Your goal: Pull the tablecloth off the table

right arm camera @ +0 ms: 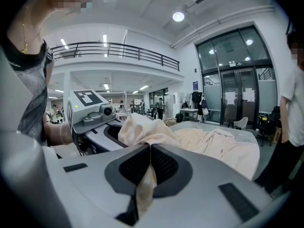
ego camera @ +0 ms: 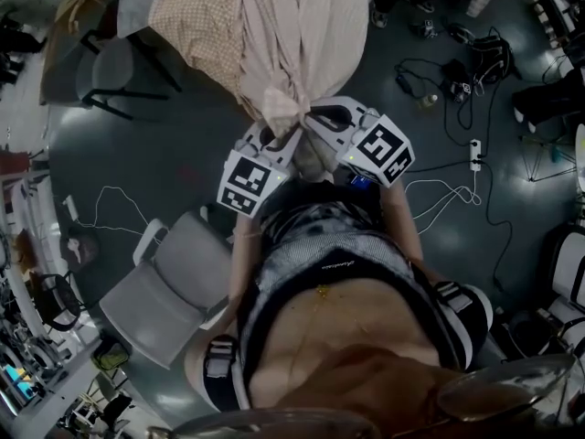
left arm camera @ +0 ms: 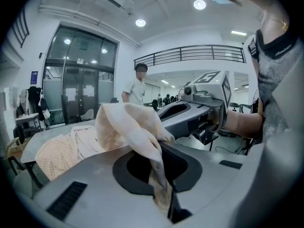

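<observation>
beige cloth, bunched rope-like: the tablecloth runs lengthwise from the table straight toward the person. left tongs and right tongs are both clamped on its near end, side by side, equally near. much of it lies on the table; the pull should follow that axis, away from the table.

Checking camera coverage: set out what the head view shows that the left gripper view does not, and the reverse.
Head view only: a grey chair and cables on the floor. Left gripper view only: the fold of cloth clamped between the jaws seen close up, a standing person, glass doors. Both: the bunched tablecloth, held by the left gripper and right gripper side by side.
</observation>
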### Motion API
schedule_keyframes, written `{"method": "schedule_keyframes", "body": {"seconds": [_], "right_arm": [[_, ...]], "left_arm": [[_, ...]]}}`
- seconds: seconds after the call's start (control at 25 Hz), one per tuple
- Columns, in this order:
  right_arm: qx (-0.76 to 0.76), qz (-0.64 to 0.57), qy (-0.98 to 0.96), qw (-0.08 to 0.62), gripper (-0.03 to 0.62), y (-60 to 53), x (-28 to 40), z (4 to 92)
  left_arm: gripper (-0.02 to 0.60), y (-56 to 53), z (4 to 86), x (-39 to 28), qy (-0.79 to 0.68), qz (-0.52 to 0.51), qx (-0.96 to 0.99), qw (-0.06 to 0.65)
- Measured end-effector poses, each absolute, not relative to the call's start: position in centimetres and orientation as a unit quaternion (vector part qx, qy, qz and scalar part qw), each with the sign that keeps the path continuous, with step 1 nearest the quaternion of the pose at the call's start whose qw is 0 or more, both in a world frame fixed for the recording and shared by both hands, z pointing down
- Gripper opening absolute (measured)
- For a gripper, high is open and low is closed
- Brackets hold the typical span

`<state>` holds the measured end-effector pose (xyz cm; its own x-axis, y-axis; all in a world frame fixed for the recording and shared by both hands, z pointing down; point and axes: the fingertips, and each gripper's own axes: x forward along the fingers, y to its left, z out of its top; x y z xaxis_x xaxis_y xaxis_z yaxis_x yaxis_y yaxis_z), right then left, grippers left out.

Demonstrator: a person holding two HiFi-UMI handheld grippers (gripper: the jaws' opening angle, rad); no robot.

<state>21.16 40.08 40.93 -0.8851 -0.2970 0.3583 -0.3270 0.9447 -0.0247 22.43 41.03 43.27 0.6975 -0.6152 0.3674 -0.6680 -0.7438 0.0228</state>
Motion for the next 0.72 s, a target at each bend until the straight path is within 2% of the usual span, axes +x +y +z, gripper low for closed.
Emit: {"method": "schedule_keyframes", "body": {"seconds": [0.36, 0.72], "right_arm": [[0.141, 0.039, -0.972, 0.184, 0.063, 43.6, 24.6, 41.5], [0.136, 0.032, -0.974, 0.178, 0.063, 44.4, 25.4, 40.5]], "left_arm": [[0.02, 44.5, 43.8, 25.9, -0.362, 0.172, 0.913, 0.081], [0.02, 45.2, 42.9, 26.7, -0.357, 0.175, 0.915, 0.074]]}}
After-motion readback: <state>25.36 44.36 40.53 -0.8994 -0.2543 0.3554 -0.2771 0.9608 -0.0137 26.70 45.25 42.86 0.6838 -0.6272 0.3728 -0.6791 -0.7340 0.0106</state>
